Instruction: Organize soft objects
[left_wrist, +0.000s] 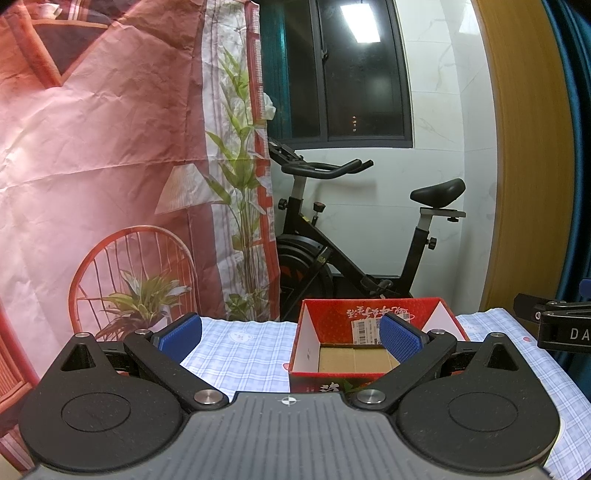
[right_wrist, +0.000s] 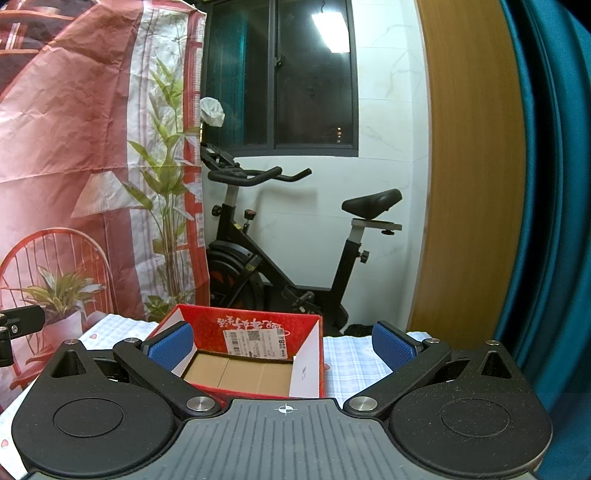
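Behind everything hung a printed backdrop (left_wrist: 110, 147), with an exercise bike (left_wrist: 332, 240) parked under the dark window (left_wrist: 347, 70) as I looked out through both wrist cameras. Nearer me lay the table in its pale checked cloth (left_wrist: 240, 350), and on it stood the red cardboard box (left_wrist: 369, 321), flaps up, its brown floor bare. I judged the sorting not yet begun: nothing soft had gone into the box, and no soft object showed in either view, though whatever lay close under the rigs was hidden from me, so I could not place them. The left gripper (left_wrist: 291, 338) stood spread wide and empty, just short of the box. The right gripper (right_wrist: 282, 345) was likewise spread and empty, facing the box from the other side.
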